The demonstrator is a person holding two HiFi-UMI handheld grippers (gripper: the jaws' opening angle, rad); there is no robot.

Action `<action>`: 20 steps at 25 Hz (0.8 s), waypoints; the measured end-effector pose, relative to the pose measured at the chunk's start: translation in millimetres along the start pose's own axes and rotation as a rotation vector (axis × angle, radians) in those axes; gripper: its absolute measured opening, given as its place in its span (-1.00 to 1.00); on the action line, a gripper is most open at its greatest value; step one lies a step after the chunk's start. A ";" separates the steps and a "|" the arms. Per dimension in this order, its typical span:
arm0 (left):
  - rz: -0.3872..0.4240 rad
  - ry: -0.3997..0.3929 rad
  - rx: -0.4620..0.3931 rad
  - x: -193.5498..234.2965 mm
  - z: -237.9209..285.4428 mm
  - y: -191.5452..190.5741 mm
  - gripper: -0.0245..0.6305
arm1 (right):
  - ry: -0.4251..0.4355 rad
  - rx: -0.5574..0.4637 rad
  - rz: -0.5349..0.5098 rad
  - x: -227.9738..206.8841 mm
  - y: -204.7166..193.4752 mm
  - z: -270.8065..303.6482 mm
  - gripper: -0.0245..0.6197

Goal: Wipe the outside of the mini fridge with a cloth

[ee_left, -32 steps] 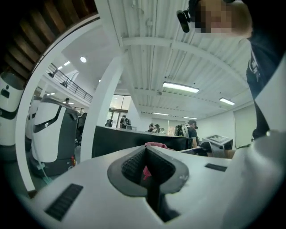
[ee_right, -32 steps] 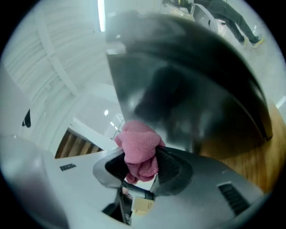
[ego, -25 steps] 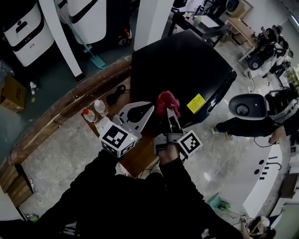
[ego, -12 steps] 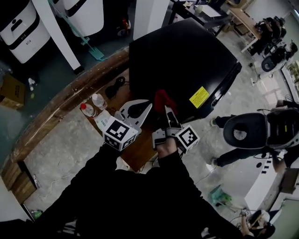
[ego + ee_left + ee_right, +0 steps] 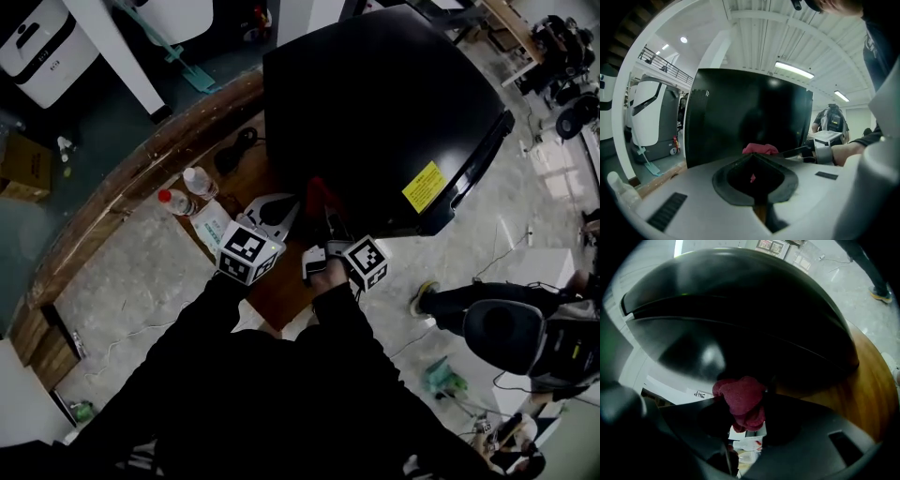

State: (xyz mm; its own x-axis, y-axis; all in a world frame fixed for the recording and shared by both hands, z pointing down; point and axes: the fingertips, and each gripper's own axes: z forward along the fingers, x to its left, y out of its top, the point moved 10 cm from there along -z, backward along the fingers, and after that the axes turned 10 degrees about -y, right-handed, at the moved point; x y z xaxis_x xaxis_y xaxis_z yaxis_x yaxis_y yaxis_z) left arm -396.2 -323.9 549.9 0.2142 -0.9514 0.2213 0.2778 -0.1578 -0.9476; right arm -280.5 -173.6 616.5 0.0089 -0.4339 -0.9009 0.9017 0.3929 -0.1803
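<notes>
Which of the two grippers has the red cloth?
The right gripper: its jaws are shut on the red cloth, close to the black mini fridge. The left gripper is shut and empty.

The head view looks steeply down from above onto the glossy black mini fridge [image 5: 375, 94]. The left gripper view faces its near side from low and close; the right gripper view sits closer. All share the crumpled red cloth [image 5: 740, 399].

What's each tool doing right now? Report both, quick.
Left tool: closed, holding nothing.
Right tool: closed on the red cloth.
</notes>
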 end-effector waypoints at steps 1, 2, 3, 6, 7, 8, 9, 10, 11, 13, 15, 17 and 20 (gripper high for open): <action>-0.008 0.003 0.011 2.6 2.6 -5.8 -0.91 | -0.015 0.005 0.000 -7.0 -1.8 4.5 -0.46; -0.016 0.007 0.022 4.7 5.0 -11.7 -0.91 | -0.031 0.011 0.000 -14.5 -3.6 8.7 -0.46; -0.023 0.009 0.033 6.6 7.4 -17.7 -0.91 | -0.047 0.017 0.001 -22.6 -5.4 12.8 -0.46; -0.039 0.012 0.070 11.2 14.8 -36.1 -0.91 | -0.104 0.037 -0.001 -49.2 -9.7 25.9 -0.46; -0.045 0.013 0.082 12.2 16.4 -41.1 -0.91 | -0.126 0.043 -0.003 -58.0 -11.0 30.3 -0.46; -0.053 0.012 0.091 12.7 17.1 -44.9 -0.91 | -0.149 0.050 -0.005 -66.6 -12.4 34.6 -0.46; -0.060 0.011 0.096 12.7 17.2 -47.5 -0.91 | -0.172 0.055 -0.007 -74.8 -13.8 38.9 -0.46; -0.066 0.009 0.098 12.2 17.1 -49.1 -0.91 | -0.193 0.060 -0.009 -82.2 -14.9 42.9 -0.46; -0.069 0.007 0.100 11.3 17.2 -50.3 -0.91 | -0.212 0.063 -0.014 -88.9 -15.9 46.5 -0.46; -0.072 0.002 0.104 8.7 17.3 -52.1 -0.91 | -0.247 0.064 -0.018 -101.5 -18.2 52.6 -0.47; -0.071 -0.005 0.110 6.5 16.7 -52.6 -0.91 | -0.277 0.066 0.000 -112.8 -21.7 57.8 -0.47; -0.064 -0.013 0.113 4.5 15.5 -50.9 -0.91 | -0.295 0.069 0.029 -120.7 -24.1 61.4 -0.47; -0.049 -0.026 0.113 1.1 12.8 -45.1 -0.91 | -0.297 0.076 0.034 -119.9 -24.5 59.8 -0.47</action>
State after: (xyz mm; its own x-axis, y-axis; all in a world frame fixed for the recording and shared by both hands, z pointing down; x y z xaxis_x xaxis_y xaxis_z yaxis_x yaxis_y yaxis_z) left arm -396.5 -314.5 595.8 0.2218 -0.9359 0.2736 0.3917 -0.1714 -0.9040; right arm -277.8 -179.7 752.5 0.1550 -0.6439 -0.7493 0.9283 0.3544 -0.1125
